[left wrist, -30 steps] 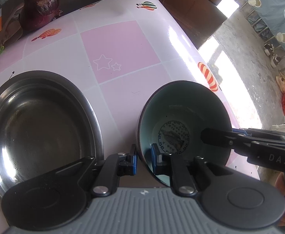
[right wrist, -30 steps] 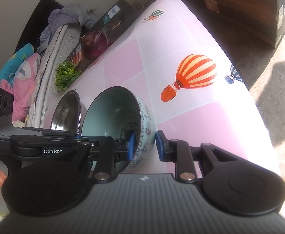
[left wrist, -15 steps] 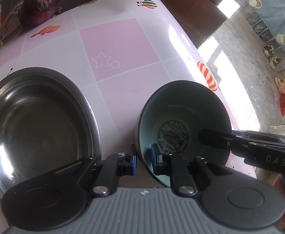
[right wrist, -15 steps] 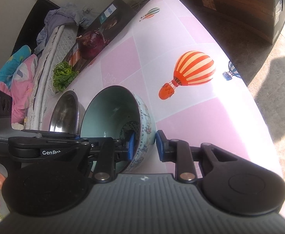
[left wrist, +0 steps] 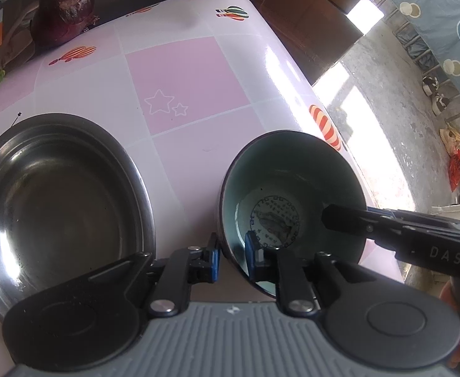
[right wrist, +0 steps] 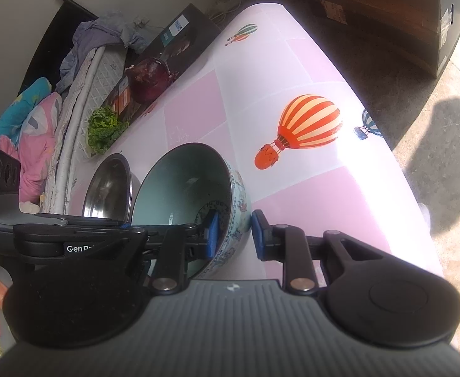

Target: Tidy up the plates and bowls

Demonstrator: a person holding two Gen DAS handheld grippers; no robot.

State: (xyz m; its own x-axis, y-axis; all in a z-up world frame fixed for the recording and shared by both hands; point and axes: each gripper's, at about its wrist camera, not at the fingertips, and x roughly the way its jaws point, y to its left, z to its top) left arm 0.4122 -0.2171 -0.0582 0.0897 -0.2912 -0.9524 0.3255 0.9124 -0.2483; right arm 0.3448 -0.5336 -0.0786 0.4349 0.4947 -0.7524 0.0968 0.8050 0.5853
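We've got the ceramic bowl [left wrist: 292,201] pinched by its rim on both sides: our left gripper [left wrist: 232,259] clamps the near wall, our right gripper [right wrist: 234,235] the opposite wall. It sits tilted over the pink table [left wrist: 183,94], just beside the steel basin [left wrist: 57,194].

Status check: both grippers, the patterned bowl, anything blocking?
Left gripper and right gripper both shut on pale green patterned ceramic bowl, opposite rims. Round steel bowl beside it, apart. Nothing blocking.
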